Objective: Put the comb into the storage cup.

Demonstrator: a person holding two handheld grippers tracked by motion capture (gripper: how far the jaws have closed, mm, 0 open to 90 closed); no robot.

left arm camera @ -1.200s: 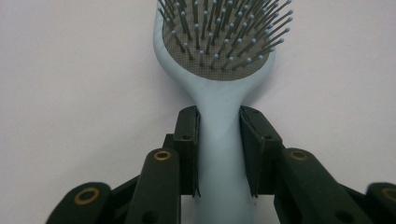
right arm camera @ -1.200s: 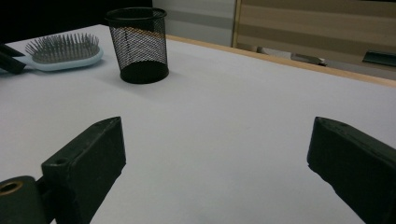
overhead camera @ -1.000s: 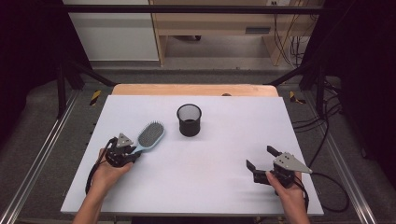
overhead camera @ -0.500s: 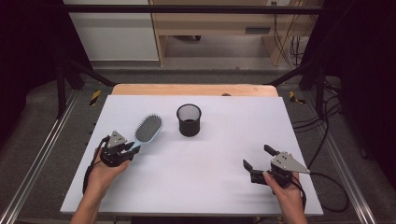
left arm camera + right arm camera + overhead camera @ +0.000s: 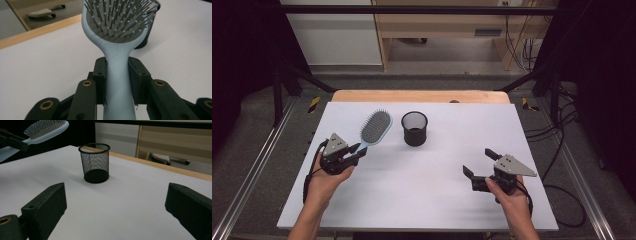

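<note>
So rn the left gripper (image 5: pixel 357 151) is clamped on the hairbrush (image 5: pixel 373 129) by its handle. In the left gripper view you can see both pads squeezing the pale blue handle (image 5: pixel 118 82) from either side, w/ the bristle head sticking straight out past the jaw tips. From above, the brush looks lifted clear of the white worktop (image 5: pixel 422 195), not lying on it, bristles facing up.

The bit that matters imo: the black mesh cup (image 5: pixel 414 128) sits ahead of the left gripper and off to its right, near the brush head but not touching it. The brush's long axis runs straight out along the gripper's own line, head end farthest from the hand. So if it's going in the cup, that axis prob has to tip from near-level to upright over the rim. Handle-down looks awkward since the jaws are on the handle, so head-first seems likelier, but that's just my guess.

The right gripper (image 5: pixel 480 166) is spread wide w/ nothing between its jaws. In the right gripper view, the cup (image 5: pixel 95 162) is ahead and a bit left of it, well apart. The left one is clearly nearer the cup and already has the brush, so the right's basically on standby.
</note>
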